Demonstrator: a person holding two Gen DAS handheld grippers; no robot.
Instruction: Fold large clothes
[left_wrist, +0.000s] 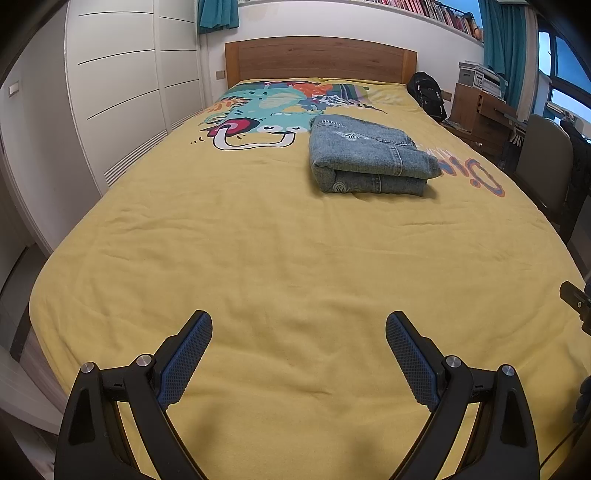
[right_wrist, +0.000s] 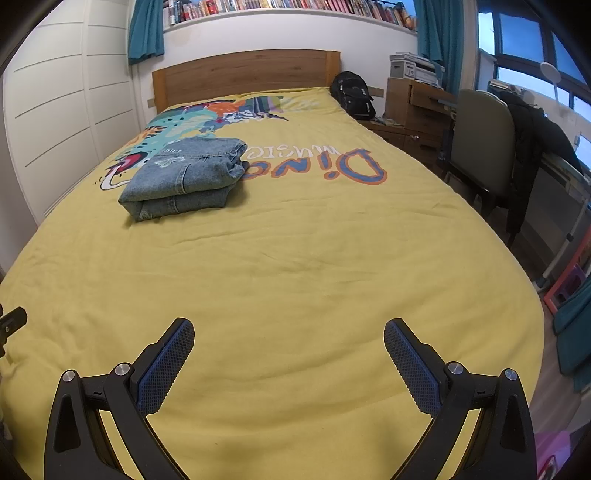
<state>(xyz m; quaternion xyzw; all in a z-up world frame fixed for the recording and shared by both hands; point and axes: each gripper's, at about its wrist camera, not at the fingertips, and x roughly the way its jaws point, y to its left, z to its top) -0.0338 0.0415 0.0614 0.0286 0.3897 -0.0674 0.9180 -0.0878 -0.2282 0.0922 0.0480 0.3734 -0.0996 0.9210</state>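
A blue denim garment (left_wrist: 371, 157) lies folded into a thick rectangle on the yellow bedspread (left_wrist: 277, 258), far ahead of both grippers; it also shows in the right wrist view (right_wrist: 184, 179) at the left middle. My left gripper (left_wrist: 299, 325) is open and empty, held low over the near end of the bed. My right gripper (right_wrist: 289, 332) is open and empty too, over the near end of the bedspread (right_wrist: 314, 266). Part of the right gripper shows at the left view's right edge (left_wrist: 576, 301).
A wooden headboard (left_wrist: 319, 57) stands at the far end. White wardrobe doors (left_wrist: 122, 85) run along the left side. A black backpack (right_wrist: 352, 94), wooden desk (right_wrist: 417, 110) and chair with a dark jacket (right_wrist: 491, 147) stand right of the bed.
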